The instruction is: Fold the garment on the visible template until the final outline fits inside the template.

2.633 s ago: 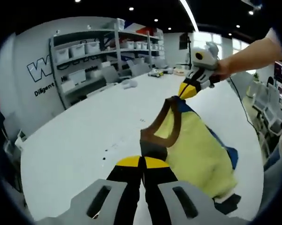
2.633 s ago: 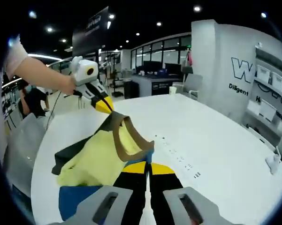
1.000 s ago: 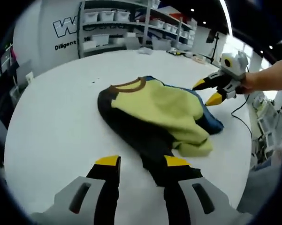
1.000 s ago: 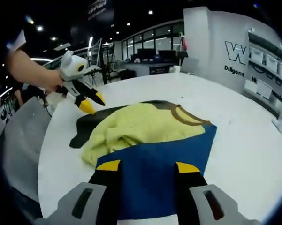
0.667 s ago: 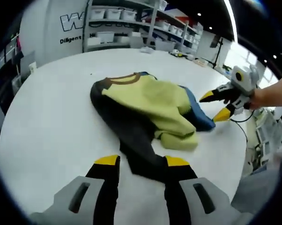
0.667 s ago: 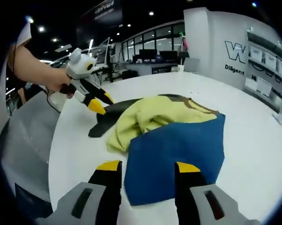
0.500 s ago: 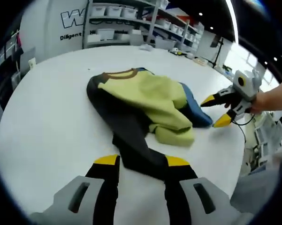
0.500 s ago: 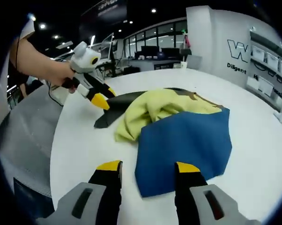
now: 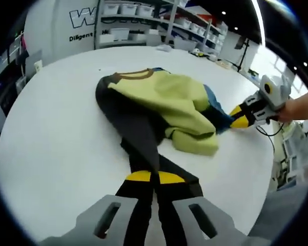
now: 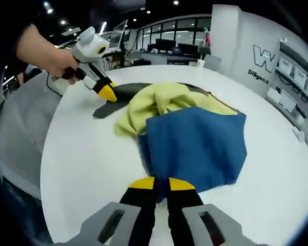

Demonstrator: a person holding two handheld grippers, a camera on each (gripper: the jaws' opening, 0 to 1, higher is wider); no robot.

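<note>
Yellow, black and blue soft cloth garment [image 9: 159, 110] is lying crumpled mid-frame on the round white desk [image 9: 56, 138]. Left gripper [image 9: 152, 177] is pinching its black sleeve, right gripper [image 10: 162, 183] its blue edge; folding looks barely begun.

Garment [image 9: 159, 107] lies bunched on the worktop [image 9: 56, 133], near its middle. In the left gripper view the left tool [image 9: 152, 178] sits at the garment's near end, jaws together on the fabric; the right tool [image 9: 239, 117] is at the garment's far right edge, touching it. In the right gripper view the right tool [image 10: 162, 183] meets the garment's [image 10: 194, 141] near edge; the left tool [image 10: 108, 93] is at its far left end. Shelves [image 9: 143, 20] stand behind the worktop.
</note>
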